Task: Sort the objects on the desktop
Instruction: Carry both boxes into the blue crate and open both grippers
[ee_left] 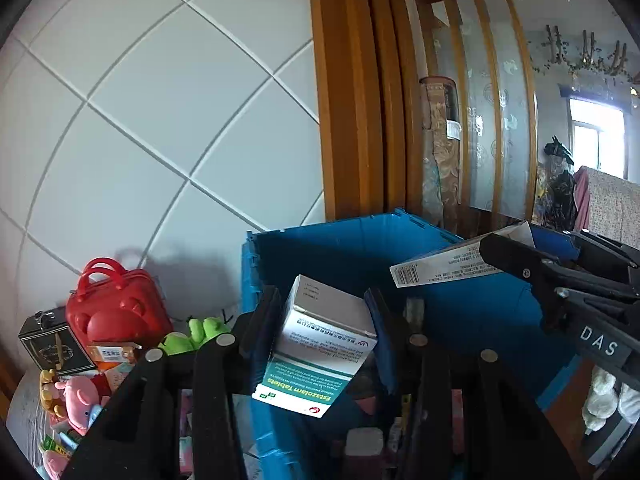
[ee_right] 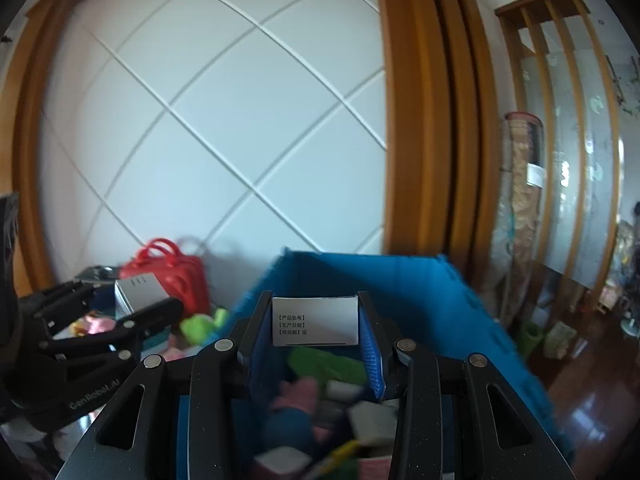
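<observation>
My left gripper [ee_left: 322, 312] is shut on a white and teal medicine box [ee_left: 320, 344] marked "Estazolam Tablets", tilted over the open blue crate [ee_left: 340, 252]. My right gripper [ee_right: 314, 312] is shut on a flat white carton [ee_right: 316, 320] with printed lines on its end, also above the blue crate [ee_right: 400, 280]. In the left wrist view the right gripper [ee_left: 512, 246] comes in from the right, its carton [ee_left: 448, 262] showing a barcode. In the right wrist view the left gripper [ee_right: 136, 298] and its box [ee_right: 138, 290] are at the left. Several small boxes and toys lie inside the crate.
Left of the crate stand a red toy suitcase [ee_left: 116, 308], a green frog toy [ee_left: 200, 332], a black box [ee_left: 52, 344] and pink toys [ee_left: 80, 396]. A white tiled wall with a wooden frame [ee_left: 348, 100] rises behind. Wooden floor [ee_right: 580, 380] lies to the right.
</observation>
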`<state>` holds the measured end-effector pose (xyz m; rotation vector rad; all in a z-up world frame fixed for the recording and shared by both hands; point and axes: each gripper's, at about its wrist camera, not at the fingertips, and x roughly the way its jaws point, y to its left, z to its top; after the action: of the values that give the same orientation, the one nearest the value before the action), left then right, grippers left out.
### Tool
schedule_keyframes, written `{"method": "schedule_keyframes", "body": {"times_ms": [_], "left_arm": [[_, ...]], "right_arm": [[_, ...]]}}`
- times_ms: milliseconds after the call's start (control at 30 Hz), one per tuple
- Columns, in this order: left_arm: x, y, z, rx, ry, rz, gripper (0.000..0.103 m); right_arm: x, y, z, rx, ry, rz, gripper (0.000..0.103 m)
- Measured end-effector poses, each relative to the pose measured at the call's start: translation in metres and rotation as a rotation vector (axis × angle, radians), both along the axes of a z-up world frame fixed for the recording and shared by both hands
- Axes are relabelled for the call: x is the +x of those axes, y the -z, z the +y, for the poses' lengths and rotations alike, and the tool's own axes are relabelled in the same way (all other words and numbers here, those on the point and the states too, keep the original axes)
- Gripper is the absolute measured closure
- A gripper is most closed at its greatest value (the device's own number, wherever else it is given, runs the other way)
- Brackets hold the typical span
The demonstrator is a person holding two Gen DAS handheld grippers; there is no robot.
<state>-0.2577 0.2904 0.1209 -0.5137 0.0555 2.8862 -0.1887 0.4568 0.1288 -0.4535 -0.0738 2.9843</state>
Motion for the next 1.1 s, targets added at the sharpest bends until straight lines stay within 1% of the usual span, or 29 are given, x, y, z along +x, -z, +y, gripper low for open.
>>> {"method": "schedule_keyframes", "body": {"times_ms": [100, 200, 267, 333, 400, 500, 567, 633, 733, 800, 900, 967, 1000, 1033, 1100], "left_arm": [[-0.02, 0.008, 0.042, -0.016, 0.022, -0.074, 0.06], [-0.048, 0.018, 0.077, -0.04, 0.052, -0.178, 0.06], [-0.068, 0.023, 0.09, -0.057, 0.057, -0.246, 0.06], [-0.086, 0.03, 0.097, -0.054, 0.071, -0.313, 0.06], [-0.102, 0.04, 0.105, -0.059, 0.073, -0.399, 0.06], [-0.121, 0.056, 0.111, -0.104, 0.058, -0.497, 0.06], [-0.128, 0.063, 0.114, -0.111, 0.058, -0.558, 0.06], [-0.131, 0.069, 0.116, -0.107, 0.062, -0.595, 0.06], [-0.131, 0.076, 0.119, -0.141, 0.05, -0.641, 0.06], [-0.13, 0.079, 0.121, -0.156, 0.055, -0.674, 0.06], [-0.129, 0.081, 0.121, -0.159, 0.053, -0.721, 0.06], [-0.126, 0.082, 0.121, -0.17, 0.045, -0.736, 0.06], [-0.127, 0.082, 0.121, -0.181, 0.038, -0.742, 0.058], [-0.126, 0.082, 0.122, -0.19, 0.031, -0.751, 0.051], [-0.123, 0.082, 0.121, -0.193, 0.034, -0.758, 0.046]], "right_arm": [[-0.012, 0.016, 0.034, 0.012, 0.038, -0.077, 0.064], [-0.029, 0.03, 0.064, 0.031, 0.049, -0.194, 0.064], [-0.042, 0.036, 0.081, 0.04, 0.045, -0.263, 0.064], [-0.062, 0.042, 0.098, 0.032, 0.046, -0.351, 0.064], [-0.078, 0.051, 0.115, 0.018, 0.022, -0.443, 0.064], [-0.103, 0.066, 0.13, 0.006, -0.015, -0.583, 0.064], [-0.113, 0.075, 0.133, 0.003, -0.029, -0.656, 0.064], [-0.121, 0.087, 0.136, -0.003, -0.044, -0.727, 0.064], [-0.124, 0.103, 0.135, 0.02, -0.055, -0.825, 0.064], [-0.124, 0.111, 0.133, 0.053, -0.061, -0.875, 0.064], [-0.118, 0.12, 0.129, 0.101, -0.068, -0.935, 0.064], [-0.116, 0.123, 0.129, 0.119, -0.068, -0.955, 0.064], [-0.115, 0.125, 0.128, 0.121, -0.069, -0.965, 0.064], [-0.115, 0.125, 0.128, 0.125, -0.069, -0.973, 0.064], [-0.114, 0.127, 0.128, 0.13, -0.066, -0.983, 0.064]]}}
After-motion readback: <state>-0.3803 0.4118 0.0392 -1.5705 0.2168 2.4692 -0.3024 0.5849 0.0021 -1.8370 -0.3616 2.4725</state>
